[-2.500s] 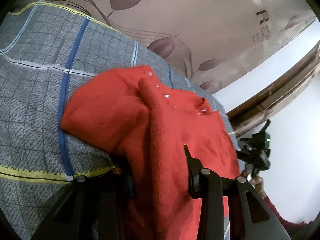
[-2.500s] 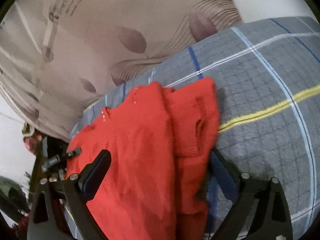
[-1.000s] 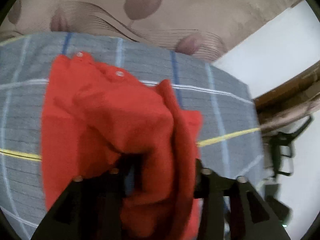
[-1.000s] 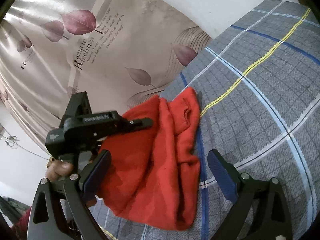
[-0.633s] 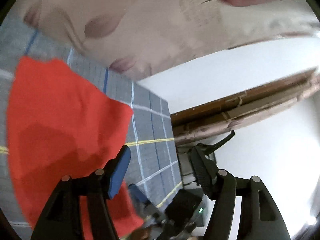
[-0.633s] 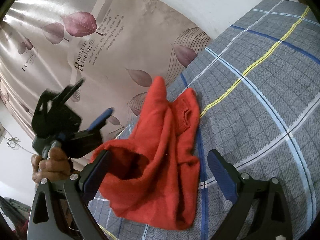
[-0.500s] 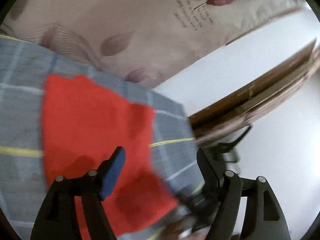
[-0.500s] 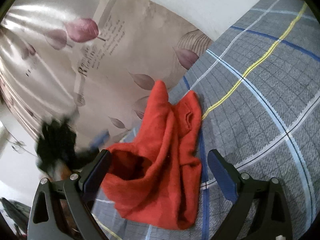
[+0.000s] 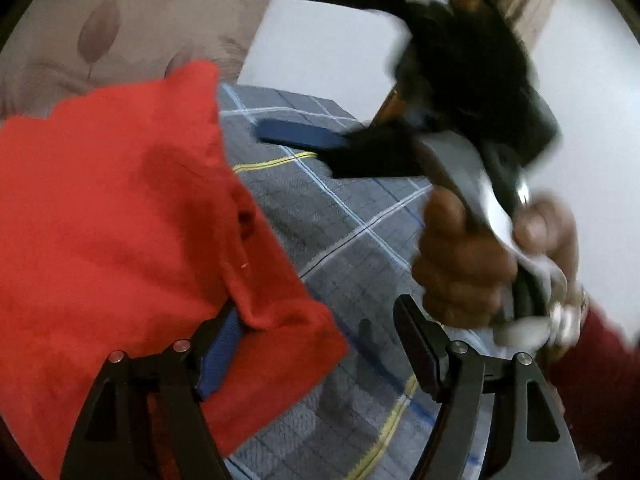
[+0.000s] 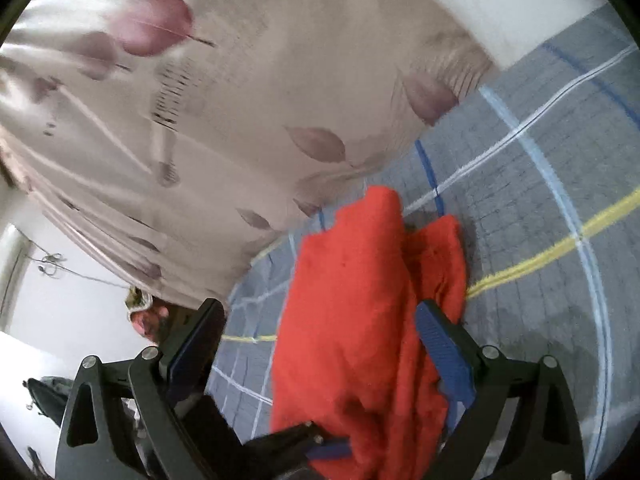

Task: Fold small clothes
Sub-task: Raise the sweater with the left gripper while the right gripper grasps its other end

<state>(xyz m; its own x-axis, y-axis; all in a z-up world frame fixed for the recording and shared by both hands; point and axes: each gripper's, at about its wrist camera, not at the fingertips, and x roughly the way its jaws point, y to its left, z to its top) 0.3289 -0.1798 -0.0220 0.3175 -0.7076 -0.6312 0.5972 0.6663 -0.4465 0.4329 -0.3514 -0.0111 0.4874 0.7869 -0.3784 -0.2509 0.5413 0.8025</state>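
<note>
The left gripper [image 9: 320, 344] has its jaws spread apart, a fold of the red sweater [image 9: 120, 216] lying over its left pad but not pinched. The right gripper [image 10: 320, 356] also stands wide, jaws straddling the sweater without pressing it. The sweater lies bunched on the plaid bed sheet [image 10: 540, 184], near the leaf-print curtain [image 10: 240, 100].

Fuzzy, matt red knit garment [image 9: 120, 208] on a woven checked grey bedcover [image 10: 540, 200], matt and slightly coarse. Behind the bedcover, a satiny, glossy leaf-print curtain [image 10: 240, 100]. Matt black plastic gripper frames; ribbed blue rubbery pads [image 10: 444, 356].
</note>
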